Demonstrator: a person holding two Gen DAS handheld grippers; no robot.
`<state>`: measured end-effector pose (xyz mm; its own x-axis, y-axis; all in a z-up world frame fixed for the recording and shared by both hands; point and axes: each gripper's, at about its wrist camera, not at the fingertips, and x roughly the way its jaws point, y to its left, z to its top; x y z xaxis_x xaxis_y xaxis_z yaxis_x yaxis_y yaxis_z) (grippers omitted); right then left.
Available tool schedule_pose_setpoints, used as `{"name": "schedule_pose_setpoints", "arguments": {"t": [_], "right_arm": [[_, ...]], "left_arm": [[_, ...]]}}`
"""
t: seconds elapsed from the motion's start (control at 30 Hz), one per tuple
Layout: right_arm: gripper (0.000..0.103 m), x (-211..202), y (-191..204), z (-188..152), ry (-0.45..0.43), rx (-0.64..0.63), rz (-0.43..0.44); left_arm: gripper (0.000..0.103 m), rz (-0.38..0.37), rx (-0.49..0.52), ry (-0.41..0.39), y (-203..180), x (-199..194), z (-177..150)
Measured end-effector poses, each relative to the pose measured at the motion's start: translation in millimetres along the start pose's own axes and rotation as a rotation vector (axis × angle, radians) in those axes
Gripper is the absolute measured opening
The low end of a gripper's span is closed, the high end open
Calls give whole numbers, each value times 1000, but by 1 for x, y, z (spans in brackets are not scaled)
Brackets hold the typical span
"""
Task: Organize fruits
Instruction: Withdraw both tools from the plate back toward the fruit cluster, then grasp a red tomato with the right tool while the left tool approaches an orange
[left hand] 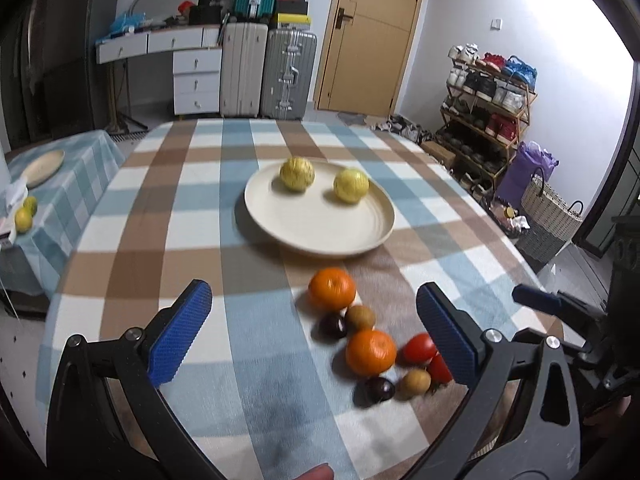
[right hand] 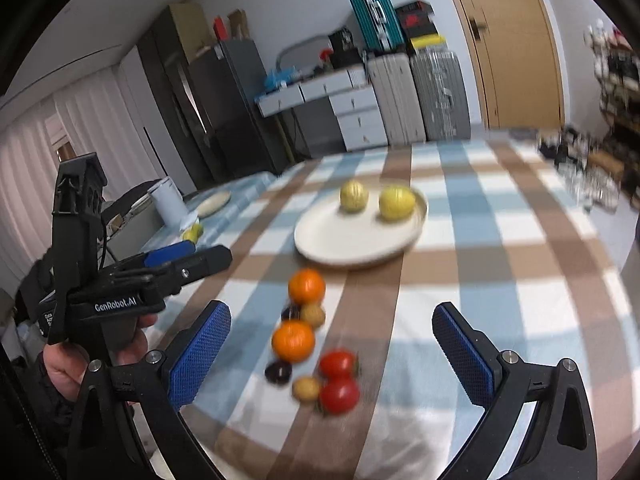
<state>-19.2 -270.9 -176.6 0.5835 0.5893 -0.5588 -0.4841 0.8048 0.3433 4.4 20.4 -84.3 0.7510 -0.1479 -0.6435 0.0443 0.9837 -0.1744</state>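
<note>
Left claw [left hand: 314,330]: spread wide, nothing between its blue pads, hovering above the near part of the desk [left hand: 192,208]. Right claw [right hand: 332,354]: likewise spread wide and empty, hovering above the near part of the desk. In the right wrist view the left claw appears at the left, held by a hand [right hand: 100,354].

Between and just beyond the claws, 8 small fruits lie clustered on the checked cloth near the near edge of the desk:
- 2 oranges, 1 farther [left hand: 332,289] and 1 nearer [left hand: 371,352].
- 2 dark plums [left hand: 333,325] [left hand: 379,390].
- 2 brown kiwis [left hand: 360,317] [left hand: 415,383].
- 2 red tomatoes [left hand: 419,348] [left hand: 440,369], the second partly hidden behind the left claw's right pad.

Farther out, at about the middle of the desk, sits a cream plate [left hand: 316,228]. It carries 2 yellow round fruits [left hand: 297,174] [left hand: 351,185], apart from each other, on its far half.

The right wrist view is motion-blurred.
</note>
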Motion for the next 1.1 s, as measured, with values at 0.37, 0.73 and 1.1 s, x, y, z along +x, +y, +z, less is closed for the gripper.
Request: {"name": "schedule_pose_setpoints", "arguments": {"t": [0.37, 0.73, 1.1], "right_arm": [[102, 29, -14, -42, 115, 85, 50], [71, 48, -26, -48, 149, 158, 91], [31, 51, -24, -52, 167, 141, 97]], "left_arm": [[102, -24, -20, 83, 11, 37, -14], [102, -26, -30, 112, 16, 49, -21], [102, -22, -38, 124, 19, 54, -24]]}}
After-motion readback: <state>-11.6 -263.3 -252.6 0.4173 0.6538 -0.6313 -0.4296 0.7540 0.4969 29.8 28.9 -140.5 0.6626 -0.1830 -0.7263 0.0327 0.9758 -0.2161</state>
